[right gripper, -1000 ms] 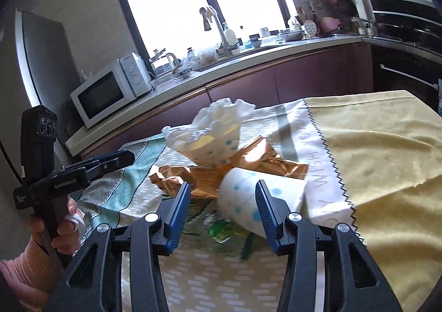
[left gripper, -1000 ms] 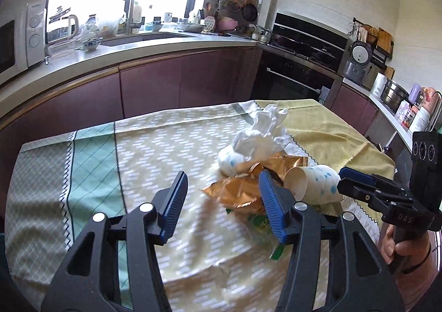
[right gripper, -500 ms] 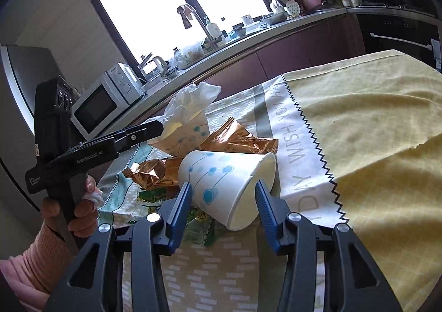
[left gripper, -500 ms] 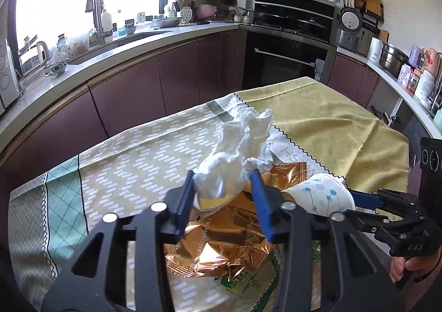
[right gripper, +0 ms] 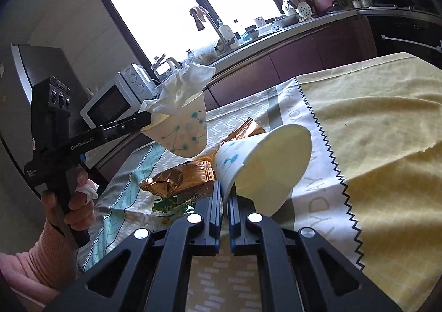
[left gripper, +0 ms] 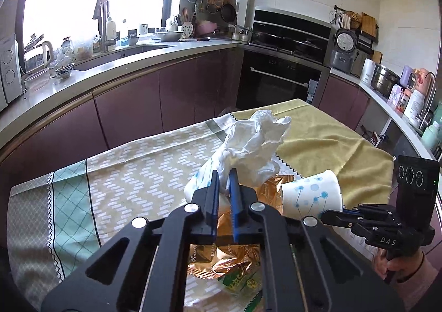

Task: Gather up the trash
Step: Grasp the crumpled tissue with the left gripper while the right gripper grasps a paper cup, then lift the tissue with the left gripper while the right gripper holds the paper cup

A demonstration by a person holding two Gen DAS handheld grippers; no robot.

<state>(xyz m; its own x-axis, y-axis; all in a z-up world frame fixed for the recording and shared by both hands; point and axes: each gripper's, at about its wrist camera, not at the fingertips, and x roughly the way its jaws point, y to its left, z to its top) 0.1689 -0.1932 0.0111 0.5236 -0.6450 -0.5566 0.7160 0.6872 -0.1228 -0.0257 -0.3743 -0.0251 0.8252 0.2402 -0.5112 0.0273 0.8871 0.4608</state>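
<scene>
cups were pinched by their rims, you clamping left gripper (left gripper: 224, 183) on the tissue-stuffed cup (right gripper: 182, 132) and right gripper (right gripper: 224, 196) on the empty cup (right gripper: 262, 162) above the gold wrapper (right gripper: 179, 179), freeing both for carrying.

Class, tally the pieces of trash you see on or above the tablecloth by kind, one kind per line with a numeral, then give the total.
Paper cups: 2 (one stuffed with tissue, one empty)
Crumpled tissue: 1
Gold foil wrappers: 1
Green printed wrappers: 1
Total: 5
</scene>
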